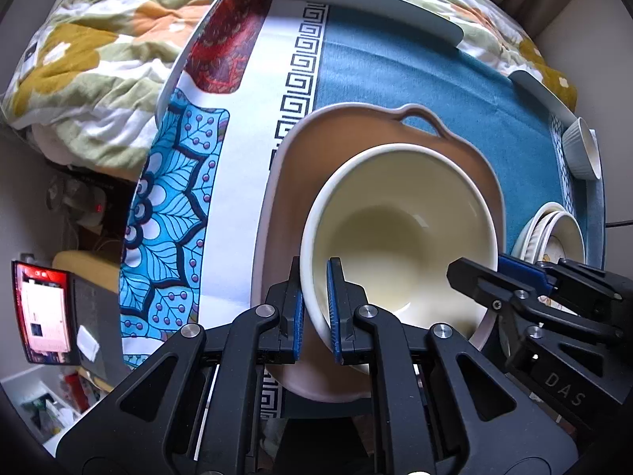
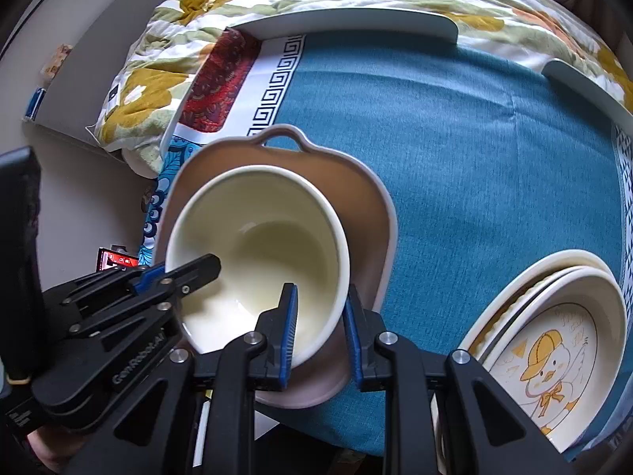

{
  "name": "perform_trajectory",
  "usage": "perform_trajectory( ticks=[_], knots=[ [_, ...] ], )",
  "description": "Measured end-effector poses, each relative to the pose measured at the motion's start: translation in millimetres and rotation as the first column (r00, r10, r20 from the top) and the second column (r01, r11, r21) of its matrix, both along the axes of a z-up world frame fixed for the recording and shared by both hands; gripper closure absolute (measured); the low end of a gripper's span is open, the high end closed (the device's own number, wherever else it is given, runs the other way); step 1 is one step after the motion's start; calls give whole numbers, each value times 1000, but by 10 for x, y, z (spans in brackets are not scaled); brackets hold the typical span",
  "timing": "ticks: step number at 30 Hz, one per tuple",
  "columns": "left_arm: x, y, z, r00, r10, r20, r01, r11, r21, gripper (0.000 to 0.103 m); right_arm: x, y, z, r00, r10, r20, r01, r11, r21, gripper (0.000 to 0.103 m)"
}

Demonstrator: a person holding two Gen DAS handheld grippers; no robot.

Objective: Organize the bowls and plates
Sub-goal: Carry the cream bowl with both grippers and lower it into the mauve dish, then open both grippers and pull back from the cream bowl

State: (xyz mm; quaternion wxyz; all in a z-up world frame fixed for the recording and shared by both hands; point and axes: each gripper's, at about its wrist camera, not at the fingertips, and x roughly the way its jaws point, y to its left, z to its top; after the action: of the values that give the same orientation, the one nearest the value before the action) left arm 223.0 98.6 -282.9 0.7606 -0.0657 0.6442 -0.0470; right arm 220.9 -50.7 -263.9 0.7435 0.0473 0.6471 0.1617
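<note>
At the far left of the left wrist view a lit red-framed screen [image 1: 43,312] stands low beside the table, and above it a floral quilt [image 1: 99,51] in ochre, green and orange bunches up along the far side of the table. The table carries a cloth [image 1: 415,79] that runs from a blue leaf pattern and a red patch, through a white band with a black key border, into plain teal. Two pale flat boards [image 2: 356,19] lie at the far edge where cloth meets quilt. On the cloth sits a pinkish plate with loop handle [image 1: 340,138], and a cream bowl [image 1: 399,213] rests tilted on it. The left gripper [image 1: 315,308] has its blue-padded jaws drawn narrow, one pad outside and one inside the bowl's near-left rim, pinching the wall. The right gripper [image 2: 320,328] straddles the bowl's near-right rim, one pad inside, the other outside with a small gap showing, so its hold looks looser; I cannot tell if it truly clamps. Further right a stack of cream plates [image 2: 554,316] lies on the teal, the top one printed with a duck in a yellow cap, and a small ribbed white cup [image 1: 581,150] stands at the far right edge.
</note>
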Motion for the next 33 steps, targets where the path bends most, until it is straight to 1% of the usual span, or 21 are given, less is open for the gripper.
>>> perform_trajectory(
  ticks=[7,15,19,21,23,24,26,30,33],
  knots=[
    [-22,-9,-1,1000,0,0,0,1000,5,94,-10,-18,18,1000,-2,-13,2,1000,-15,82],
    [-27,-13,71,1000,-4,17,4,1000,13,94,3,-32,26,999,-8,-45,7,1000,-21,82],
    [-32,-20,77,1000,-4,16,4,1000,17,94,31,-76,14,997,-27,-76,27,1000,4,82],
    [-40,-27,97,1000,-5,17,4,1000,17,94,32,-102,26,995,-41,-96,44,999,24,79],
    [-43,-32,137,1000,-3,26,2,1000,27,94,33,-113,68,995,-42,-91,46,998,43,71],
    [-43,-35,156,1000,-1,28,1,1000,31,94,34,-115,100,996,-40,-84,45,998,50,69],
    [-38,-37,189,1000,2,31,-3,999,37,93,41,-120,148,997,-41,-73,47,996,75,56],
    [-42,-17,273,999,14,41,-16,999,31,92,32,-196,222,996,-70,-63,76,991,113,55],
    [-56,-19,345,999,15,49,-17,999,30,90,20,-327,294,992,-111,-55,119,978,169,55]
  ],
)
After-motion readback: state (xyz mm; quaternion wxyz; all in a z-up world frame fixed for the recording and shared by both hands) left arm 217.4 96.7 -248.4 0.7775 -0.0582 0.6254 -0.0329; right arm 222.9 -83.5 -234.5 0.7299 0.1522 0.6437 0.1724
